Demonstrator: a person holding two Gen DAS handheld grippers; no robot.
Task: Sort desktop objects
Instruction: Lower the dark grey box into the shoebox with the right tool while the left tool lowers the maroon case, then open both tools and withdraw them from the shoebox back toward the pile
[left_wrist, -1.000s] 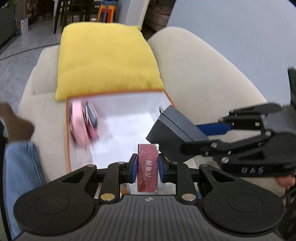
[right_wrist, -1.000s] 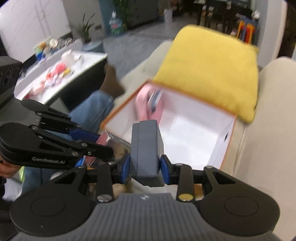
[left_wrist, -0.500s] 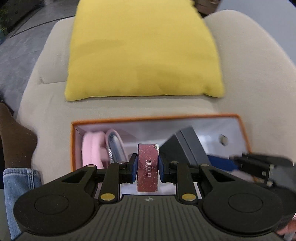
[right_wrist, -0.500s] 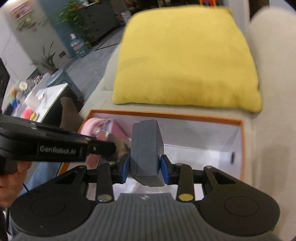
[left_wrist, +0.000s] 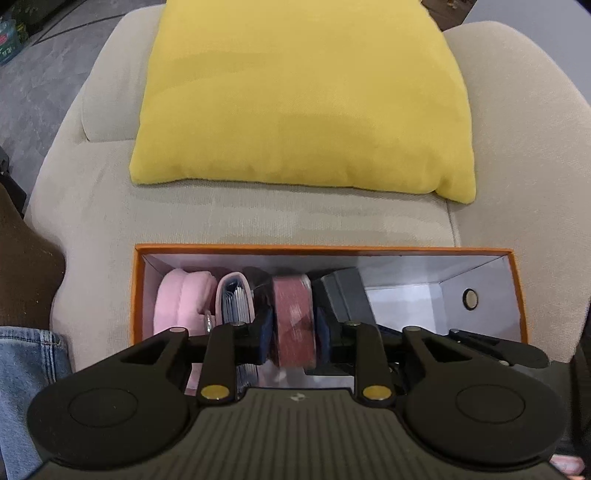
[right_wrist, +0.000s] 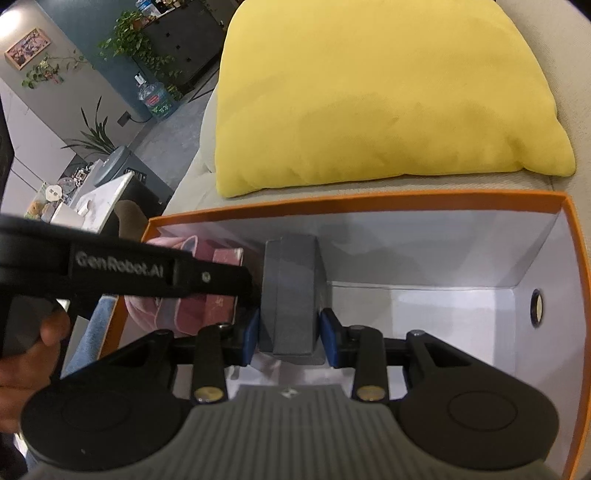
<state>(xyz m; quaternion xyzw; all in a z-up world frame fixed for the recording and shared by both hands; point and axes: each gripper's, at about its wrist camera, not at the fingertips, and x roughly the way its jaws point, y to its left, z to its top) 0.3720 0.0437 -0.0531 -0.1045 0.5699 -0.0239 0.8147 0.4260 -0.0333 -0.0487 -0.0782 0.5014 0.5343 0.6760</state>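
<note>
An orange-rimmed white box (left_wrist: 321, 249) (right_wrist: 576, 258) lies on a beige sofa. My left gripper (left_wrist: 293, 328) is shut on a dark red box (left_wrist: 293, 321), held low inside the box. My right gripper (right_wrist: 290, 334) is shut on a dark grey box (right_wrist: 290, 291), also inside, just right of the red one (right_wrist: 225, 280). The grey box shows in the left wrist view (left_wrist: 347, 299). A pink soft item (left_wrist: 181, 299) and a pink wallet (left_wrist: 236, 302) stand at the box's left end.
A yellow cushion (left_wrist: 303, 92) (right_wrist: 380, 92) lies on the sofa just behind the box. The sofa back and arm (left_wrist: 524, 110) rise at the right. A jeans-clad leg (left_wrist: 26, 369) is at the left. A low table with small items (right_wrist: 74, 199) stands beyond the sofa.
Both grippers have moved forward and down into the box with their loads. The red and grey boxes now sit low between the wallet and the box's right part.
</note>
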